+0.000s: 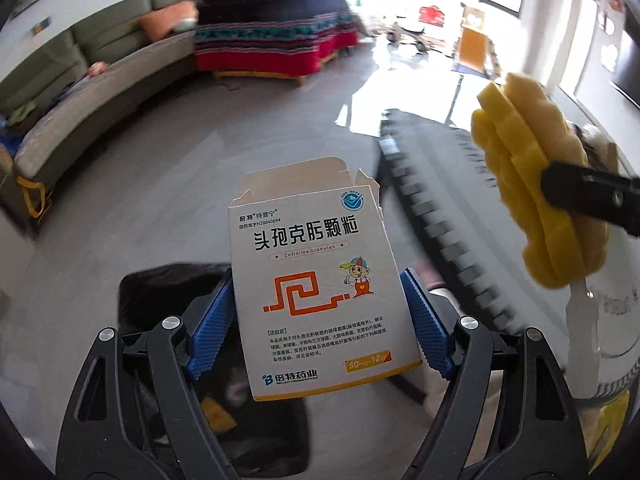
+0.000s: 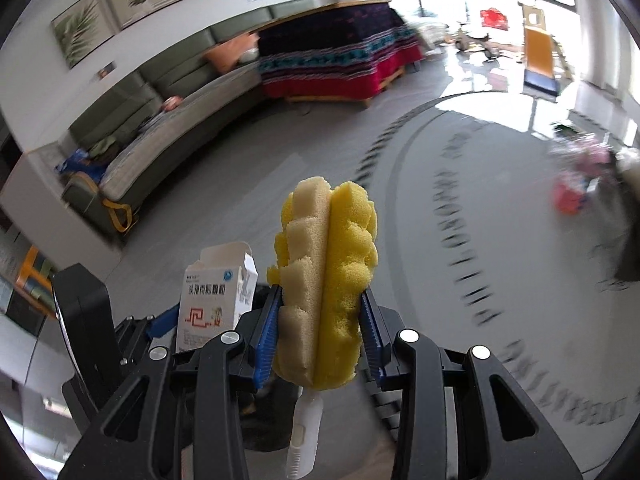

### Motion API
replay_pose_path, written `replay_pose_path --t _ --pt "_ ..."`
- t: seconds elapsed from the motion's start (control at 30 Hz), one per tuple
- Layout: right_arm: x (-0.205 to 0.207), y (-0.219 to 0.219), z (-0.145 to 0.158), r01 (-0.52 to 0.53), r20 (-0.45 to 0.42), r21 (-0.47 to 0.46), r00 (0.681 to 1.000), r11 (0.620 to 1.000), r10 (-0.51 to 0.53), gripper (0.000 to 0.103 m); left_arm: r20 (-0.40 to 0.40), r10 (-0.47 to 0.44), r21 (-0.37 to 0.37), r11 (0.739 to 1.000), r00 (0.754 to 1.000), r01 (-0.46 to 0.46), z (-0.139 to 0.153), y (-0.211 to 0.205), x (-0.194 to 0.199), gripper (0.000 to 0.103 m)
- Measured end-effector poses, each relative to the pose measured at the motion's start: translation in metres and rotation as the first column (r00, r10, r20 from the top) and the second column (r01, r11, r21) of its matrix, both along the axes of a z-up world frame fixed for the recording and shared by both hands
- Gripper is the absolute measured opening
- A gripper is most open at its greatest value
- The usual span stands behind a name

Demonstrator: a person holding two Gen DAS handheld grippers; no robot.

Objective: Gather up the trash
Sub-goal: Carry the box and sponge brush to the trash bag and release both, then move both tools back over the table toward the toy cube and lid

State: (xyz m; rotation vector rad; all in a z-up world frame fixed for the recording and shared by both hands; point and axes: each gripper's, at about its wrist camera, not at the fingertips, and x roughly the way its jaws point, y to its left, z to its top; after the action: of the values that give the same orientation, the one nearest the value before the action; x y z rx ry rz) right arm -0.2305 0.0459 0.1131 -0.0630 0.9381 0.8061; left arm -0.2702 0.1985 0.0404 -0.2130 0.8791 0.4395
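Observation:
My left gripper (image 1: 320,316) is shut on a white medicine box (image 1: 316,280) with an open torn top flap, held upright above a black-lined trash bin (image 1: 168,292). The box also shows in the right wrist view (image 2: 212,300), to the left of my right gripper. My right gripper (image 2: 320,328) is shut on a yellow and cream sponge brush (image 2: 328,280) with a white handle hanging below. In the left wrist view the sponge brush (image 1: 532,184) is at the right, level with the box, with a black finger (image 1: 588,196) across it.
A round grey rug (image 2: 500,220) with a dark block border covers the floor. A grey-green sofa (image 2: 168,128) runs along the left wall. A table with a red and dark patterned cloth (image 2: 336,60) stands at the back. A yellow slide (image 2: 540,56) and toys are far right.

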Motion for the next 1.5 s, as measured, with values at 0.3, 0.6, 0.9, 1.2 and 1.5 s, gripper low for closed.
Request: replay_pose_path --t 0.3,0.6,0.9,1.2,1.5 --pt "-0.069 0.073 -0.039 -0.183 -0.071 -0.006 0.981 0.983 0.182 0.039 -0.064 0.217 -0.028 0.975 0.974 -0.219 -0.041 0.083 -0.090 0.078" --pt "-0.104 0.142 -0.068 -0.336 -0.143 -0.073 0.935 0.939 0.324 0.054 -0.101 0.357 -0.027 0.932 0.929 -0.361 -0.060 0.116 -0.145 0.091" --pt "-0.117 0.138 -0.073 -0.306 -0.092 -0.083 0.950 0.948 0.298 0.066 -0.118 0.410 -0.015 0.910 0.904 -0.415 -0.063 0.122 -0.159 0.097" --pt "-0.101 0.115 -0.064 -0.250 -0.091 -0.022 0.965 0.968 0.247 0.066 -0.099 0.327 -0.004 0.944 0.940 -0.329 -0.054 0.103 -0.139 0.097" --pt "-0.072 0.066 -0.042 -0.154 -0.026 0.014 0.988 0.988 0.154 0.066 -0.064 0.178 -0.001 0.984 0.982 -0.179 -0.027 0.055 -0.083 0.097"
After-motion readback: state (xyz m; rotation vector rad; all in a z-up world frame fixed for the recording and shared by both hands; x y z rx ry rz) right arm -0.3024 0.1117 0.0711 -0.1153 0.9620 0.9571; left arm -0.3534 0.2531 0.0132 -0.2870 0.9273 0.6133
